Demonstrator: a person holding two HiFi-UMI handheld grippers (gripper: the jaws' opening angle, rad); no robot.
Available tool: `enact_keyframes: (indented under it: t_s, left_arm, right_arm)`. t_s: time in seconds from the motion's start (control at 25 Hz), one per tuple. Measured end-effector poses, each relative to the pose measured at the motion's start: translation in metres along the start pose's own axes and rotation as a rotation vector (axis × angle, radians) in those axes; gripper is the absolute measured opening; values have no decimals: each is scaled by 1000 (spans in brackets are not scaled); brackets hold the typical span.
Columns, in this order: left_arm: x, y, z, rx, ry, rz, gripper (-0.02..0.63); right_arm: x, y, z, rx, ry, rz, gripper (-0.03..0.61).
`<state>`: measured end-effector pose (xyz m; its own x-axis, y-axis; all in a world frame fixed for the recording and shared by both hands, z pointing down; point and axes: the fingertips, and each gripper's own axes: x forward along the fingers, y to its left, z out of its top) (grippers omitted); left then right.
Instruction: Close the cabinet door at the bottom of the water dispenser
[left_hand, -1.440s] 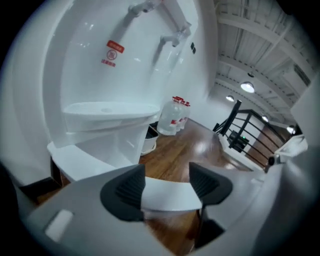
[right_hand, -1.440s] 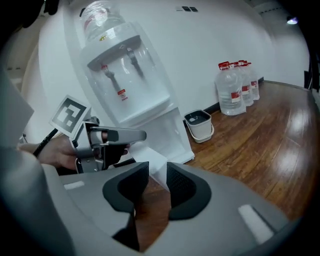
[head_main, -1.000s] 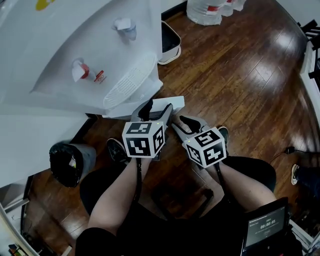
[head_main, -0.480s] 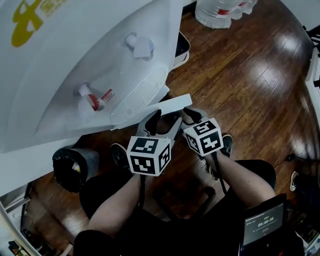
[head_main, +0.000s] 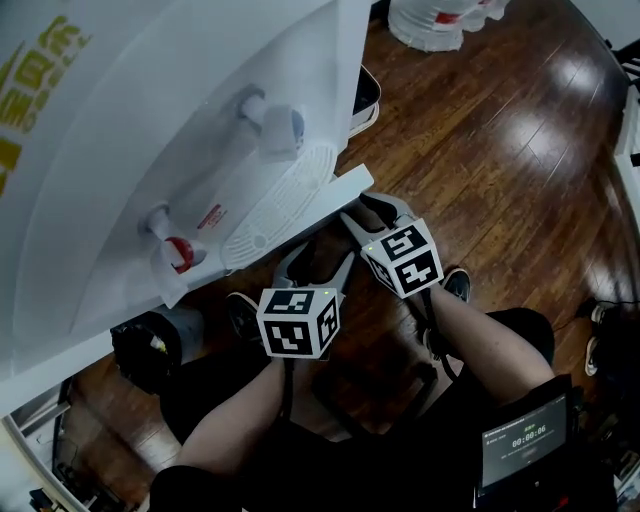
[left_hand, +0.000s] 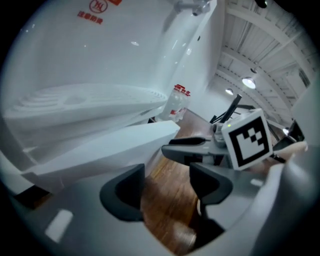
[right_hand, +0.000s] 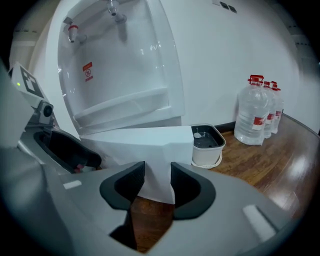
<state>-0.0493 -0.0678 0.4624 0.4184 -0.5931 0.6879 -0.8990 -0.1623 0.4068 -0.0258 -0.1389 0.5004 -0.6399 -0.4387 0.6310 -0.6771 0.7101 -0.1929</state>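
Since 1 second ago the right tool has slid up to the cabinet door, which juts open at the foot of the water dispenser; its 2 jaws, just widened, stand apart around the door's outer corner; the left tool, jaws just opening and empty, hangs below the door over the wooden floor.

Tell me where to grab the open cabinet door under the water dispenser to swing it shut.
Take the cabinet door at its free end, jutting over the floor away from the dispenser, coming from the front, pinching the thin panel across both faces. That exposed end probably gives most leverage.
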Motion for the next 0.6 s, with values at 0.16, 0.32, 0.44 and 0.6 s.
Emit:
enact_keyframes:
  t_s: [0.16, 0.32, 0.44, 0.6]
  left_arm:
    - [8, 20, 5, -24, 4, 52, 298]
    - [10, 29, 8, -28, -3, 80, 295]
    - [13, 26, 7, -15, 3, 79, 295]
    - [15, 22, 9, -8, 2, 71, 295]
  right_arm:
    - [6, -5, 5, -29, -16, 5, 153]
    - [6, -4, 11, -124, -45, -15, 130]
    - [10, 0, -3, -226, 3, -24, 178]
    - [21, -8, -31, -115, 106, -3, 229]
